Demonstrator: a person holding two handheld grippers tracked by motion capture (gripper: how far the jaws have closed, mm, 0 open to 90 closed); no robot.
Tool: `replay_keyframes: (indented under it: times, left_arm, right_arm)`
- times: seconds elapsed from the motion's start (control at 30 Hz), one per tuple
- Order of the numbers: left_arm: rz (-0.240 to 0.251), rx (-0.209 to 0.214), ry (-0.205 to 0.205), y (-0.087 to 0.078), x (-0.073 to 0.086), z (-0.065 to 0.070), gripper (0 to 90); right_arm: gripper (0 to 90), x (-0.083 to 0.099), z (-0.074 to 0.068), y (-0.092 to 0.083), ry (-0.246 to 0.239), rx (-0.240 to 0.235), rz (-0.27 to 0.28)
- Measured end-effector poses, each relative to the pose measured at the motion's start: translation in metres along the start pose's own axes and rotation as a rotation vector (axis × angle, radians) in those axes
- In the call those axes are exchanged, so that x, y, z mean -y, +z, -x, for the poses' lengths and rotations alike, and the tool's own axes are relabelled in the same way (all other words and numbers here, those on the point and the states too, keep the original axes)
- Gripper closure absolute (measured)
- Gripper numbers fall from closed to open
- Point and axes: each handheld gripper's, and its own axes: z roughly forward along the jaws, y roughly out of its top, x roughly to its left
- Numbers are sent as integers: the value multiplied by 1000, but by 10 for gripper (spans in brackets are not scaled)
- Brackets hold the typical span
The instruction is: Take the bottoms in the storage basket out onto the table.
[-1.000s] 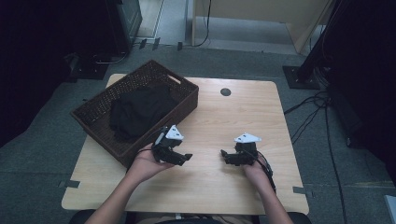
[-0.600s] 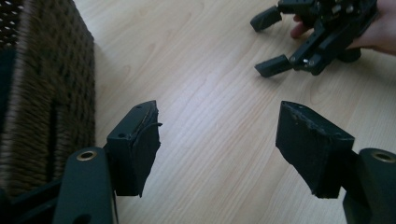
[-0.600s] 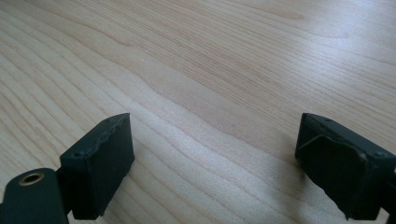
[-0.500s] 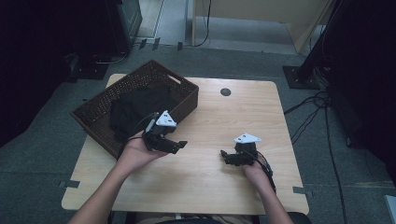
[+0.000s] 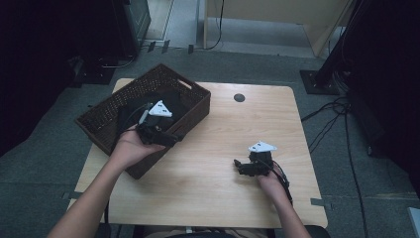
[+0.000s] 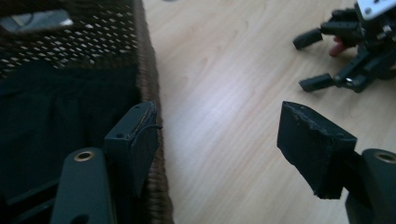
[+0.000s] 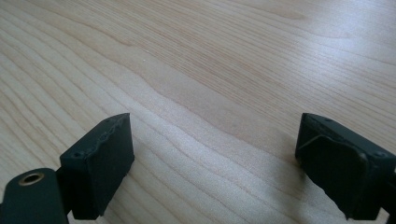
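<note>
No grasp has yet been made. The dark, crumpled cloth [image 5: 141, 111] is seen lying inside the dark brown woven basket [image 5: 195, 99], which stands at the far left of the light wooden surface [image 5: 223, 163]; lifting the cloth out is judged to be all still to do.

The left tongs [image 5: 171, 138] are held above the basket's near right wall, with the jaws spread wide and nothing between them. In the left gripper view one jaw is seen over the basket's inside and the other out over the bare wood, so the basket wall [image 6: 148, 84] is straddled; the cloth [image 6: 60, 121] lies below and to the basket side of the jaws, untouched.

The right tongs [image 5: 238, 166] are rested low on the wood well to the right of the basket, far from the cloth. Their jaws are likewise set wide apart and empty, with only wood grain [image 7: 210, 93] between them.
</note>
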Motion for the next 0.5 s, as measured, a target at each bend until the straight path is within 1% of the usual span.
replay_keyframes:
  times: [0.07,0.1,0.2,0.27,0.3,0.4,0.43,0.47,0.5]
  left_arm:
    - [13,-7,-8,-2,0,-8,286]
    - [11,-8,-18,-3,0,-13,290]
    - [-2,-22,-30,-5,-1,-28,294]
    - [5,-31,-19,-6,-2,-36,289]
    - [12,-37,-16,-7,-2,-43,283]
    - [10,-52,-30,-8,-2,-59,279]
    - [10,-60,-46,-8,-1,-72,278]
    - [10,-60,-46,-8,-1,-72,275]
    - [6,-70,-56,-7,0,-78,275]
  right_arm:
    - [112,0,0,0,0,0,0]
    - [112,0,0,0,-1,-1,-1]
    - [112,0,0,0,-1,-1,-1]
    - [112,0,0,0,1,-1,0]
    - [112,0,0,0,1,-1,0]
    - [112,0,0,0,2,-1,0]
    - [112,0,0,0,2,-1,-1]
    - [112,0,0,0,2,-1,-1]
    - [112,0,0,0,2,-1,-2]
